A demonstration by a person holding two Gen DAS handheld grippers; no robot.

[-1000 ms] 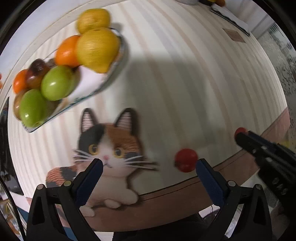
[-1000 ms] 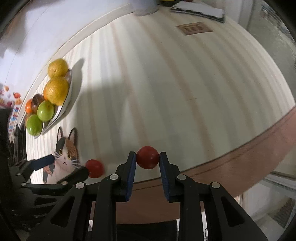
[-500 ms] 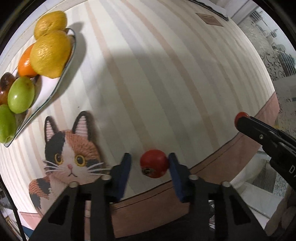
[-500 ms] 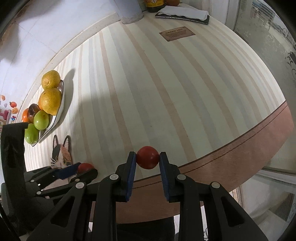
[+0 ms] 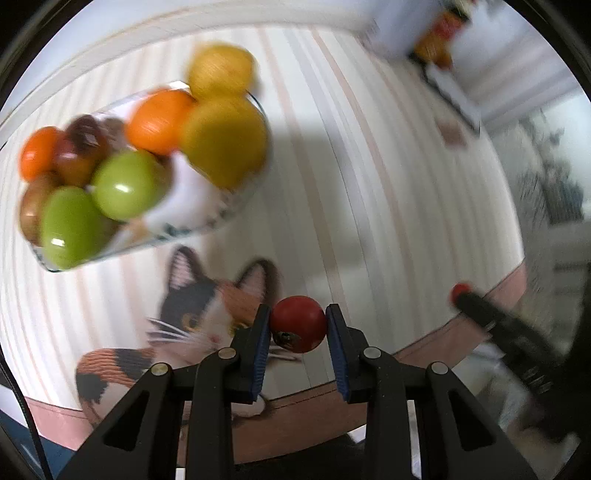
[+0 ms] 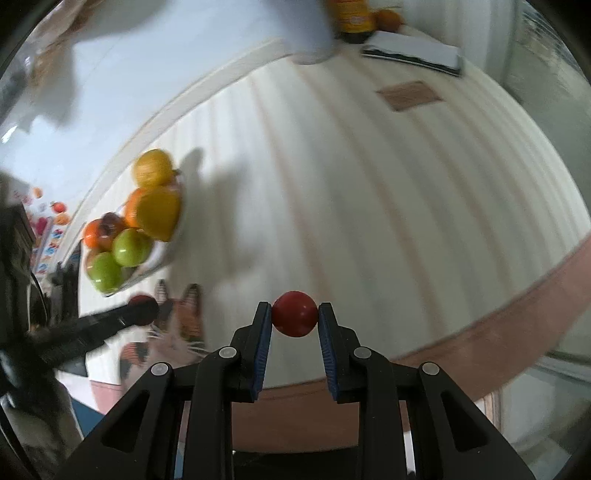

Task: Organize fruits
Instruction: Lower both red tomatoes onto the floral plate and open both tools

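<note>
My left gripper (image 5: 298, 326) is shut on a small red fruit (image 5: 297, 323), held above the cat-shaped mat (image 5: 192, 314) near the table's front edge. A second small red fruit (image 6: 294, 313) sits between the blue pads of my right gripper (image 6: 294, 319), which is shut on it over the striped table. The white fruit plate (image 5: 192, 210) lies up and left of the left gripper, piled with yellow, orange, green and dark fruits. In the right wrist view the plate (image 6: 164, 254) is at the left, with the left gripper (image 6: 142, 308) and its fruit just below it.
The striped round table (image 6: 369, 206) has a brown rim (image 6: 498, 302) close to both grippers. At its far side stand a pale container (image 6: 310, 33), a bottle (image 6: 352, 16) and a flat dark-edged item (image 6: 413, 53). A small brown card (image 6: 408, 95) lies near them.
The left gripper's jaws closed on the red fruit that lay on the table and lifted it, swinging toward the plate. The right gripper kept its red fruit and rose a little.
</note>
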